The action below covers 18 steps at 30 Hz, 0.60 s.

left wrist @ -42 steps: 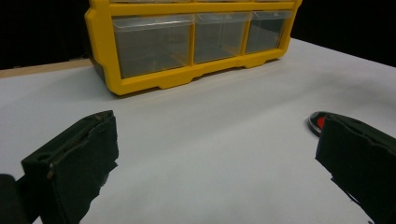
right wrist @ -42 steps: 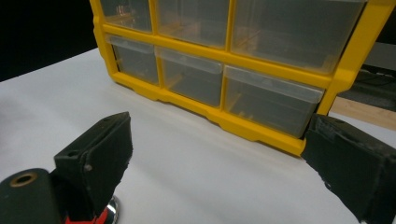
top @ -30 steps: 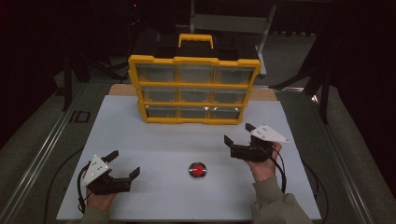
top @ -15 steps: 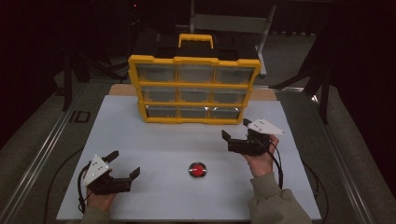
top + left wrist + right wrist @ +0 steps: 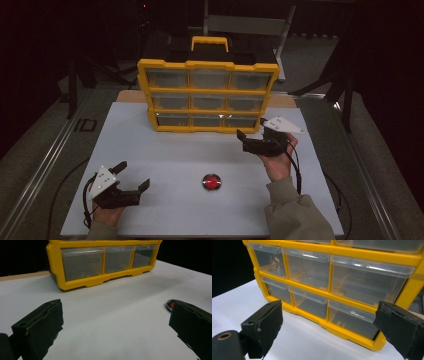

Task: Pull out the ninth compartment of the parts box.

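Right tool [image 5: 251, 141] is held with jaws spread wide and empty, just off the bottom-right drawer [image 5: 352, 321] of the yellow drawer organizer [image 5: 207, 95]; organizer is stood at the far middle of the white table [image 5: 165, 160], nine clear drawers in three rows, yellow carry handle [image 5: 209, 42] on top; left tool [image 5: 131, 179] is parked low at the near-left corner, jaws apart, nothing gripped; red button [image 5: 212, 181] is sat near the front centre, between the two tools.

Step in hand is judged to be the approach to a bottom-row drawer; best done with the jaws levelled to the drawer's top lip, one pad above and one below the lip; lip should be clamped before any pull; pull should be kept straight out along the table, or the light organizer may be dragged forward; left tool could be brought up to brace the frame.

No brand or label can be read on the organizer; "ID" marking [image 5: 85, 125] is seen on the dark surface left of the table.
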Each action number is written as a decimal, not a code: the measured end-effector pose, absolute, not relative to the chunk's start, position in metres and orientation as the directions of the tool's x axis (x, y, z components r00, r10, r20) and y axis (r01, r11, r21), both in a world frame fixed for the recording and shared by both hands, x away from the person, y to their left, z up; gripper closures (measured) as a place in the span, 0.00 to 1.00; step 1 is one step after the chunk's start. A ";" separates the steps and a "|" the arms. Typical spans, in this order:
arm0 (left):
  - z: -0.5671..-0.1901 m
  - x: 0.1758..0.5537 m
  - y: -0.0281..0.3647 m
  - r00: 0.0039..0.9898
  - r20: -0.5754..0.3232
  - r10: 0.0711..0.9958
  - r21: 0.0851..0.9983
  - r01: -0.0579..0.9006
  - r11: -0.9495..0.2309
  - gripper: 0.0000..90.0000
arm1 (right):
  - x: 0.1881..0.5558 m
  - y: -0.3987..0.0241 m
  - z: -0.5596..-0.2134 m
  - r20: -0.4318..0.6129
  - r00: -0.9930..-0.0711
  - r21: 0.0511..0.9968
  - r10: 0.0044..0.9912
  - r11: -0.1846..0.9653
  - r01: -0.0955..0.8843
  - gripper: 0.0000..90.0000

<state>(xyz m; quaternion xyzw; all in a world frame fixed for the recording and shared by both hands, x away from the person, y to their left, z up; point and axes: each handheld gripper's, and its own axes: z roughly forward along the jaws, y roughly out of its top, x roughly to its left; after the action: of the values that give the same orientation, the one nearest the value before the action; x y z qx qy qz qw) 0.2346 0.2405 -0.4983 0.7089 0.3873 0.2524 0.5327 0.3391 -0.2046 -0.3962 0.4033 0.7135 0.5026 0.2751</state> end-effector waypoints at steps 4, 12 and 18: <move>-0.498 0.234 0.241 0.572 -0.055 0.818 0.951 0.280 -0.132 0.00 | 0.343 -0.203 -0.392 0.002 -0.517 0.942 0.856 0.172 0.289 0.09; -0.498 0.234 0.241 0.572 -0.058 0.818 0.951 0.281 -0.129 0.00 | 0.355 -0.197 -0.391 -0.039 -0.513 0.931 0.857 0.218 0.293 0.09; -0.498 0.235 0.241 0.573 -0.059 0.818 0.951 0.282 -0.129 0.00 | 0.362 -0.194 -0.388 -0.040 -0.511 0.932 0.858 0.216 0.291 0.09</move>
<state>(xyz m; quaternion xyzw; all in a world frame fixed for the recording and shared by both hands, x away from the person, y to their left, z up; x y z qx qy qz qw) 0.2346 0.2408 -0.4985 0.7081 0.3883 0.2509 0.5337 0.3618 -0.1939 -0.3883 0.3977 0.7224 0.4836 0.2936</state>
